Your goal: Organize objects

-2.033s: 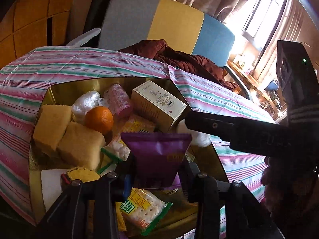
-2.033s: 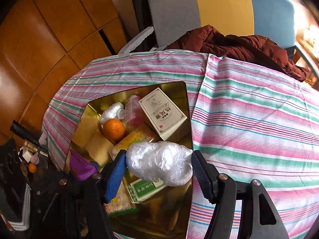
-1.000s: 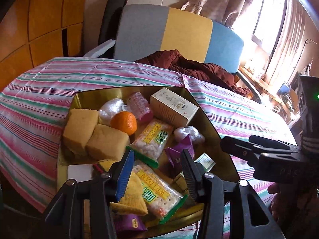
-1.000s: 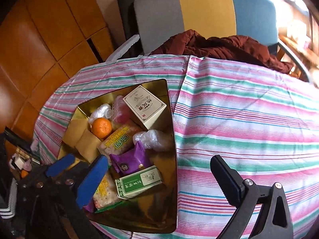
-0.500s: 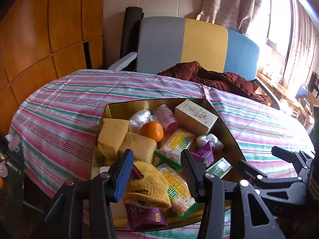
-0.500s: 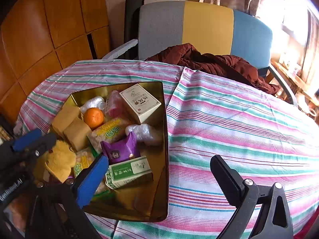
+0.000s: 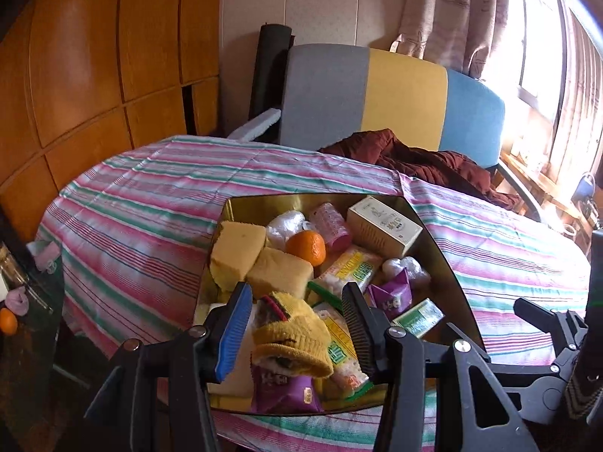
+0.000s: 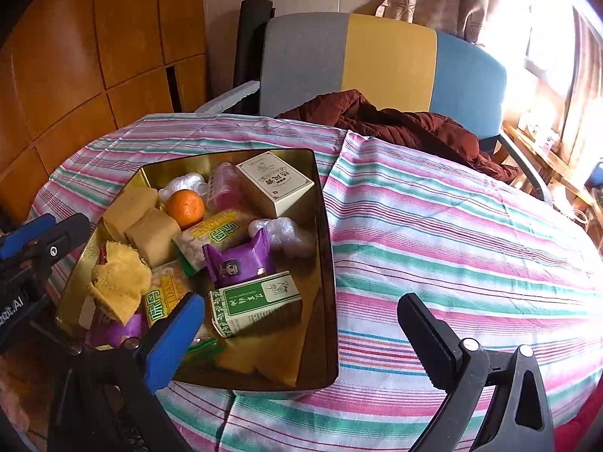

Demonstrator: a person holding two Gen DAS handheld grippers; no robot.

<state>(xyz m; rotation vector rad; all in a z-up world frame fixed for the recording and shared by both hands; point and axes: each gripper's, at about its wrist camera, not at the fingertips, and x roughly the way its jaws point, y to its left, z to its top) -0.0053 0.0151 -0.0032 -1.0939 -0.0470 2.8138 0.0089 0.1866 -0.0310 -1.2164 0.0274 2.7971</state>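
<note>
A gold tray point(image 8: 326, 263) on the striped tablecloth holds snacks: an orange point(image 8: 185, 209), a white box point(image 8: 275, 182), a purple packet point(image 8: 239, 263), a green box point(image 8: 256, 303), sponge cakes point(image 8: 139, 218) and a yellow knitted cloth point(image 8: 120, 286). My left gripper point(image 7: 296, 320) hovers open over the tray's near end. The yellow cloth point(image 7: 290, 333) shows between its fingers, but the pads stay off it. My right gripper point(image 8: 301, 335) stands wide open above the tray's near right corner, holding nothing. It also shows low in the left wrist view as the right gripper point(image 7: 546, 324).
The striped tablecloth point(image 8: 452, 233) stretches to the right of the tray. Behind the table stands a chair point(image 8: 377, 60) with a grey, yellow and blue back, a maroon jacket point(image 8: 395, 124) draped over it. Wooden wall panels stand at left; a low side table point(image 7: 22, 324) carries small items.
Two seconds ago the left gripper held the purple packet and the right a plastic-wrapped bundle; both now lie in the tray. Both grippers have since drawn back from the tray, open.
</note>
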